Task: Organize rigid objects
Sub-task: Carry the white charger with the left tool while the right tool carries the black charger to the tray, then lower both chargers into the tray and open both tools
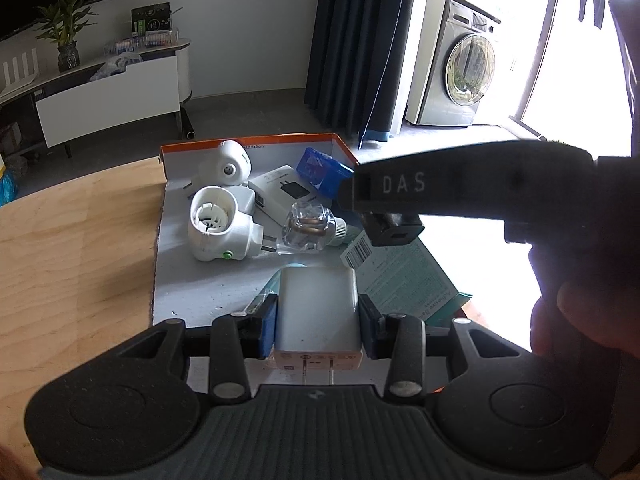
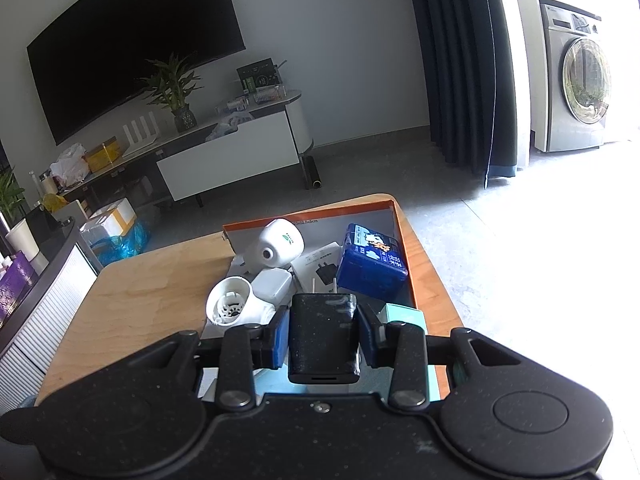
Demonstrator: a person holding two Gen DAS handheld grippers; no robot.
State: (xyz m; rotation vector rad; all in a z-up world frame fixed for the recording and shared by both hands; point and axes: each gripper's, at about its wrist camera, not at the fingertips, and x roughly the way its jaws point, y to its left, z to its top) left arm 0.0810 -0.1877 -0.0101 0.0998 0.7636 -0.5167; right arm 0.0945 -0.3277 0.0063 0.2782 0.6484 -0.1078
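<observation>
My left gripper (image 1: 318, 316) is shut on a white charger block (image 1: 318, 308), prongs toward the camera, held over the near part of an orange-rimmed shallow box (image 1: 248, 139). My right gripper (image 2: 323, 332) is shut on a black charger block (image 2: 323, 340) above the same box (image 2: 308, 210); the black block also shows from the side in the left wrist view (image 1: 394, 229). In the box lie two white plug-in devices (image 1: 218, 224), a clear bottle (image 1: 308, 226), a white adapter carton (image 1: 284, 190), a blue packet (image 2: 372, 262) and a teal carton (image 1: 404, 276).
The box sits on a light wooden table (image 1: 72, 260) whose right edge (image 2: 440, 280) lies close beside the box. Beyond are a TV stand (image 2: 224, 148), a dark curtain (image 2: 460, 60) and a washing machine (image 2: 576, 76).
</observation>
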